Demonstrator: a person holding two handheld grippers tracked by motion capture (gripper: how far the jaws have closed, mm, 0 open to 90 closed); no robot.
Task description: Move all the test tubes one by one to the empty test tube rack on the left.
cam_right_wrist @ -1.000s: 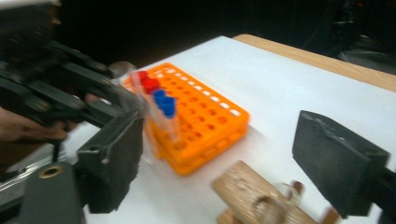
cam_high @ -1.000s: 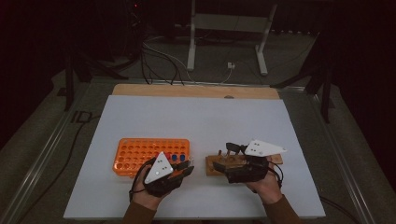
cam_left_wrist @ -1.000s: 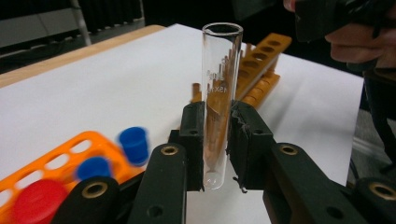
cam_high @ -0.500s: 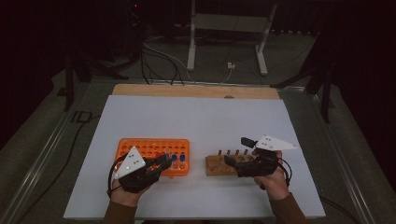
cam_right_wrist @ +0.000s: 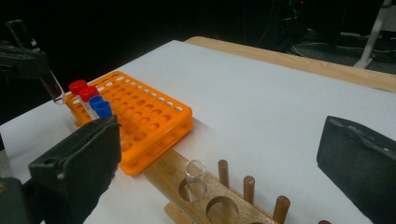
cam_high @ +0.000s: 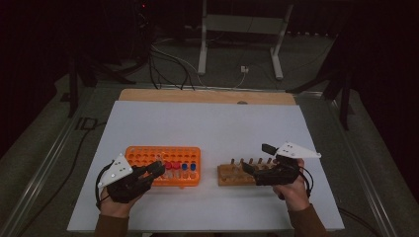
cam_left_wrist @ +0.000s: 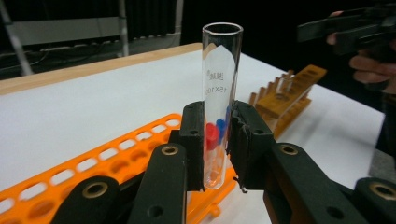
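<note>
- Transfer of tubes between two racks on the white bench (cam_high: 207, 123), judged by what is in hand.
- Left claw (cam_high: 155, 169) clamped on a bare glass test tube (cam_left_wrist: 222, 70), held upright between the pads, open mouth up, rounded bottom clear of the orange rack (cam_left_wrist: 116, 158).
- Shifted to the left since a second ago: then at the right end of the orange rack (cam_high: 148, 154), beside the other hand; now over its near edge, left of the red-capped tubes (cam_high: 170, 165) and blue-capped tubes (cam_high: 188, 167).
- Right claw (cam_high: 247, 169) spread wide and holding nothing, hovering at the left end of the wooden rack (cam_high: 237, 174); drawn slightly to the right over the same second.
- Hands now well apart, so any hand-over or shared pick looks finished.
- In the right gripper view, an uncapped tube (cam_right_wrist: 196, 179) standing in the end hole of the wooden rack (cam_right_wrist: 175, 175), wide hole beside it free, pegs along the far edge.
- Likely next: lowering the held tube into a free hole of the orange rack; needs the tube kept plumb over a hole.
- Risk: thin glass, smooth wall, slip or tilt in the pads.
</note>
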